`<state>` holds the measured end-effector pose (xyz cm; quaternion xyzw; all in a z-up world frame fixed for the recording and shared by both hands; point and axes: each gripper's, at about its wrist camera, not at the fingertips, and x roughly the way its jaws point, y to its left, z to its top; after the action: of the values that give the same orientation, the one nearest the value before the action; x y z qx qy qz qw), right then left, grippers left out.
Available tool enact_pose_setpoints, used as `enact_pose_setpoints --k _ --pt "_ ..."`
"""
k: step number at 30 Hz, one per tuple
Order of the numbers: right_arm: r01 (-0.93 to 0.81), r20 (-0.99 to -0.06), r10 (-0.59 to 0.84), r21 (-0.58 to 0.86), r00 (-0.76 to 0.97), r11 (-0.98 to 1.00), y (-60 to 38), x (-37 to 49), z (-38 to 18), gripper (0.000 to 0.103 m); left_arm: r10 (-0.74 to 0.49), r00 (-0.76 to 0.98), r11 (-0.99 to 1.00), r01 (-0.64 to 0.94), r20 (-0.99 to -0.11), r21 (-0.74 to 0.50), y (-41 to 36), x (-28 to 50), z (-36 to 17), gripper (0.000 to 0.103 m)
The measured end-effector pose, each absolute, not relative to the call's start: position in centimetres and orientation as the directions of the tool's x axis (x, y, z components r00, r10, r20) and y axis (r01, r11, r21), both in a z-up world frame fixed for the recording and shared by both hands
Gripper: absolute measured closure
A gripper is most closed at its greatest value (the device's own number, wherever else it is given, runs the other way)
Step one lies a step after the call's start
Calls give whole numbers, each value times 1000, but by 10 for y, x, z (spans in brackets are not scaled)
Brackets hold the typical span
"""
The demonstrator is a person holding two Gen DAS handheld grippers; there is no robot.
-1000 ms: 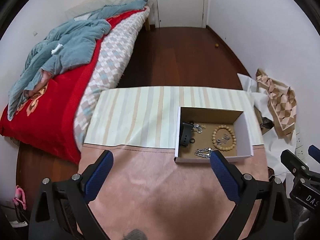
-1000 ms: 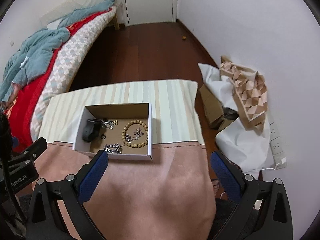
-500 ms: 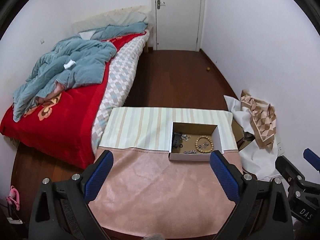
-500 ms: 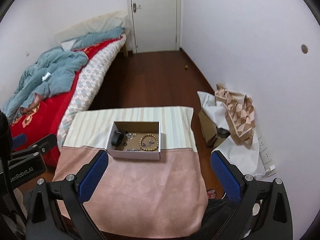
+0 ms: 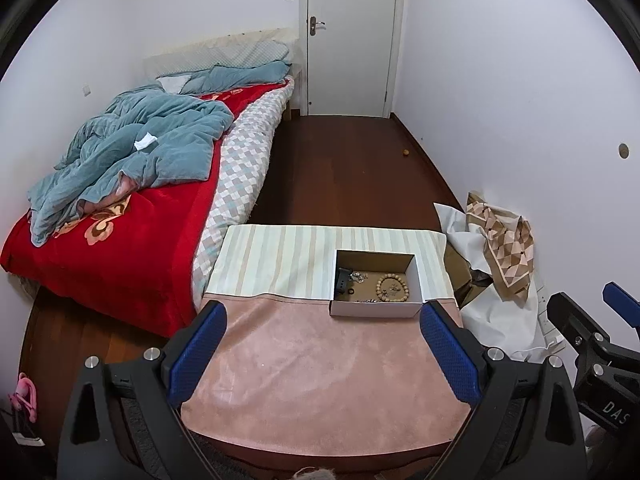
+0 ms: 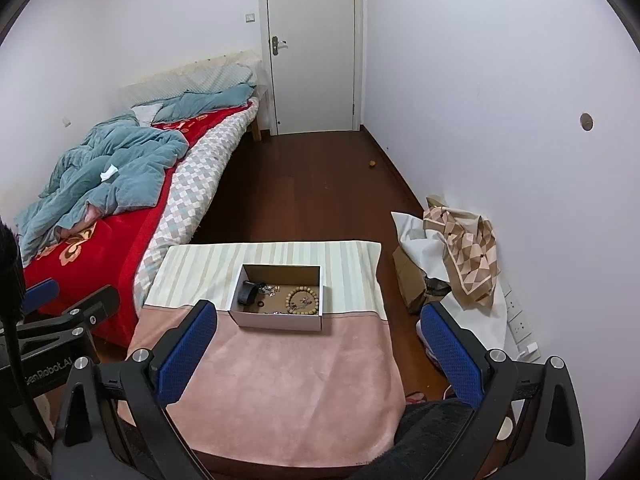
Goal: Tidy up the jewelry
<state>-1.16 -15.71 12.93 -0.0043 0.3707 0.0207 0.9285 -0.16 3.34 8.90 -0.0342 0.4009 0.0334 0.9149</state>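
Observation:
A white cardboard box [image 5: 372,309] [image 6: 276,321] stands on a small table covered with a pink and striped cloth [image 5: 320,368] [image 6: 280,380]. Inside lie a wooden bead bracelet [image 5: 392,287] [image 6: 303,301], a black strap-like piece [image 5: 341,282] [image 6: 246,294], a small black ring [image 6: 261,303] and silver chains [image 5: 357,277] [image 6: 270,289]. My left gripper [image 5: 322,322] is open and empty, well back from and above the table. My right gripper [image 6: 320,322] is open and empty, likewise high and back.
A bed with a red cover and blue blanket [image 5: 132,168] runs along the left. Paper and a patterned bag [image 5: 504,244] lie on the floor at the right wall. A white door [image 5: 348,36] is at the far end.
Both grippers have pulled back and up from the table. The box now looks much smaller and farther away. The jewelry in the box has not moved.

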Motion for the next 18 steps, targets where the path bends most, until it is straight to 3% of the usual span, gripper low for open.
enact_pose_setpoints --k 18 --pt "-9 -730 2 -6 684 1000 -161 37 99 0 75 653 993 -120 -753 -5 27 32 72 0"
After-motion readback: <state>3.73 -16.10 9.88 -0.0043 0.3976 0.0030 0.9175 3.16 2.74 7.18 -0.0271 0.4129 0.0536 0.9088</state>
